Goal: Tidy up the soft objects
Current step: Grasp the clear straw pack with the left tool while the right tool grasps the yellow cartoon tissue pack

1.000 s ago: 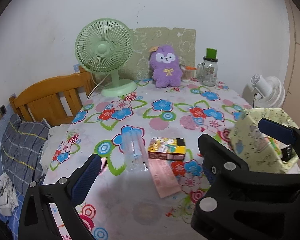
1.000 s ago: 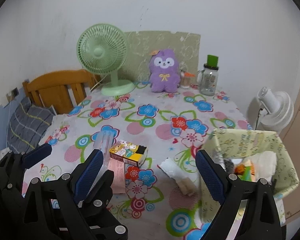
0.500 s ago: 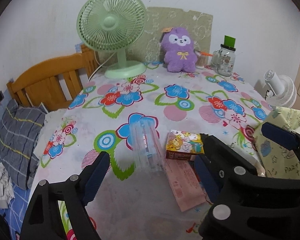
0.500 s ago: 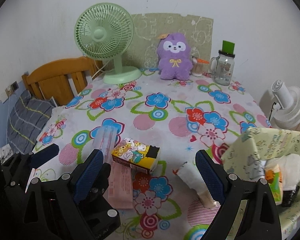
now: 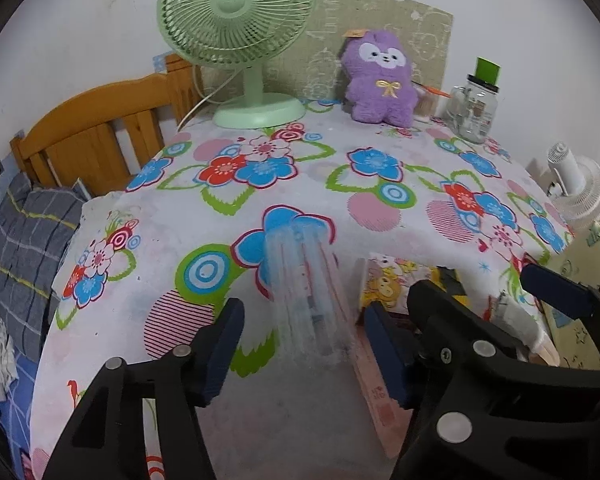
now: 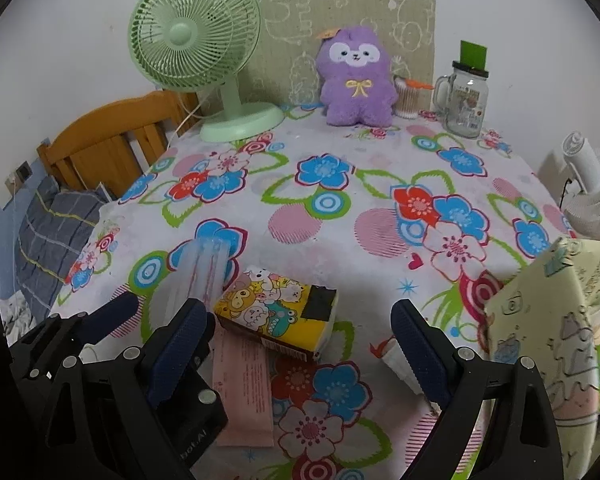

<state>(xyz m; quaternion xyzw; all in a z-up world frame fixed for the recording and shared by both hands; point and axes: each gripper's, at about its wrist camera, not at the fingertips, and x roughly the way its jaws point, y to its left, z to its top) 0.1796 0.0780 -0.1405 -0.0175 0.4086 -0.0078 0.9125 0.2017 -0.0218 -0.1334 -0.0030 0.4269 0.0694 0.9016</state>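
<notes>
A clear plastic packet [image 5: 304,296] lies on the flowered tablecloth [image 5: 340,184], its near end between the tips of my open left gripper [image 5: 306,348]. My open right gripper [image 6: 300,344] hovers over a yellow cartoon tissue pack [image 6: 278,318] and a pink packet [image 6: 244,392]. The clear packet also shows in the right wrist view [image 6: 198,276]. A small white wrapper [image 6: 396,360] lies by the right finger. A purple plush toy [image 6: 356,76] sits at the table's back.
A green fan [image 6: 204,48], a glass jar [image 6: 462,100] and a cotton-swab cup [image 6: 408,96] stand at the back. A pale yellow bag [image 6: 552,344] with items stands at the right edge. A wooden bed frame [image 5: 96,132] and a white fan [image 6: 592,192] flank the table.
Both grippers have moved forward and down toward the table. The left gripper's tips now reach the clear packet's near end; the right gripper is closer over the tissue pack.
</notes>
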